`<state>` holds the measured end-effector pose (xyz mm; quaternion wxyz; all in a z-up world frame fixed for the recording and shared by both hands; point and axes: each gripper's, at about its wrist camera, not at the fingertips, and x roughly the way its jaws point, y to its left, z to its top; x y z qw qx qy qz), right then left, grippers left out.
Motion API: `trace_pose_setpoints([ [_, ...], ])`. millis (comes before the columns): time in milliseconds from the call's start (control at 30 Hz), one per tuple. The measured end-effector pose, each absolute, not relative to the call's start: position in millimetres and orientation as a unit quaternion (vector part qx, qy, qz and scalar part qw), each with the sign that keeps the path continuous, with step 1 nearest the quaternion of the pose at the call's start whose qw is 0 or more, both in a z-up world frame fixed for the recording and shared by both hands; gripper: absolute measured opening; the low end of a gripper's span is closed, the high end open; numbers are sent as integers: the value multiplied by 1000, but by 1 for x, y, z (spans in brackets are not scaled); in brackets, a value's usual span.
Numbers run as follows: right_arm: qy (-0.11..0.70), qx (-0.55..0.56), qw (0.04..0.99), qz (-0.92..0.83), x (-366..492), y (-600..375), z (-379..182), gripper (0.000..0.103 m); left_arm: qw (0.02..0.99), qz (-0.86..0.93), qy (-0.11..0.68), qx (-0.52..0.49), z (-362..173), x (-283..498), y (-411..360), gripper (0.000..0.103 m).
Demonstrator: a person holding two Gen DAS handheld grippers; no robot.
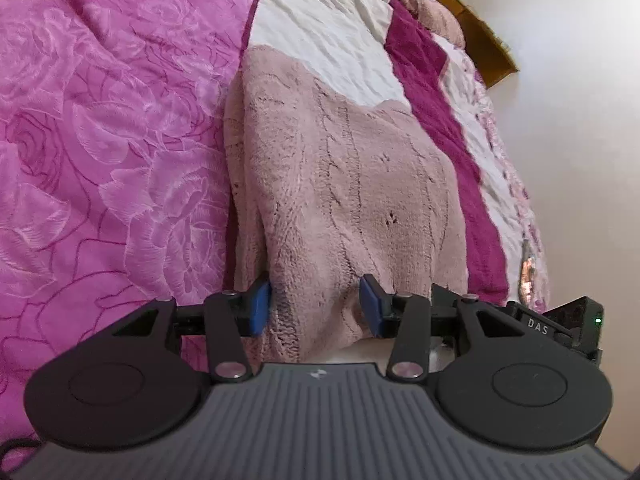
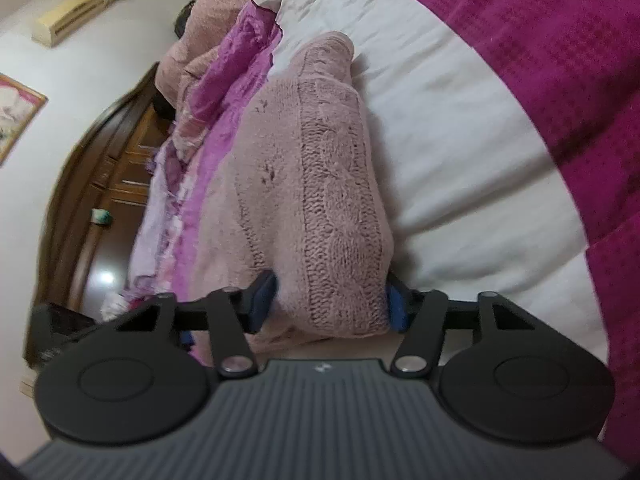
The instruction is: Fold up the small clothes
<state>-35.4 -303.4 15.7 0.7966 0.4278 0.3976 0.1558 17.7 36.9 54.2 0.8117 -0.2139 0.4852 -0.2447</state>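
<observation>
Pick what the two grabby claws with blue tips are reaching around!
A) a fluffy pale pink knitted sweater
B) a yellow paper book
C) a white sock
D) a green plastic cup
A: in both wrist views the fluffy pale pink knitted sweater bulges between the blue pads of the left gripper and the right gripper, lying on the pink and white quilted bedspread.

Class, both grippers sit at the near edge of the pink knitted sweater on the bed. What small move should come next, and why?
Probably close both sets of jaws. The left gripper and right gripper each straddle the near edge of the pink knitted sweater, their jaws apart with fabric bunched between, so neither appears to have clamped it yet.
</observation>
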Motion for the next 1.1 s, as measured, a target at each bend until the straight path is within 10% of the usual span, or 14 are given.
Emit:
trace_pose_setpoints([
  [100,385,512,748,174,-35,-309,10,43,823,-245,471,-205,62,21,40,24],
  [267,340,605,685,223,-37,-302,19,40,847,-257,430,-180,99,34,51,23],
  [767,407,320,847,120,-56,-300,43,51,856,-238,457,-39,71,0,20,26],
  [1100,373,184,904,99,-67,-275,73,68,867,-184,463,-27,88,-40,9,64],
])
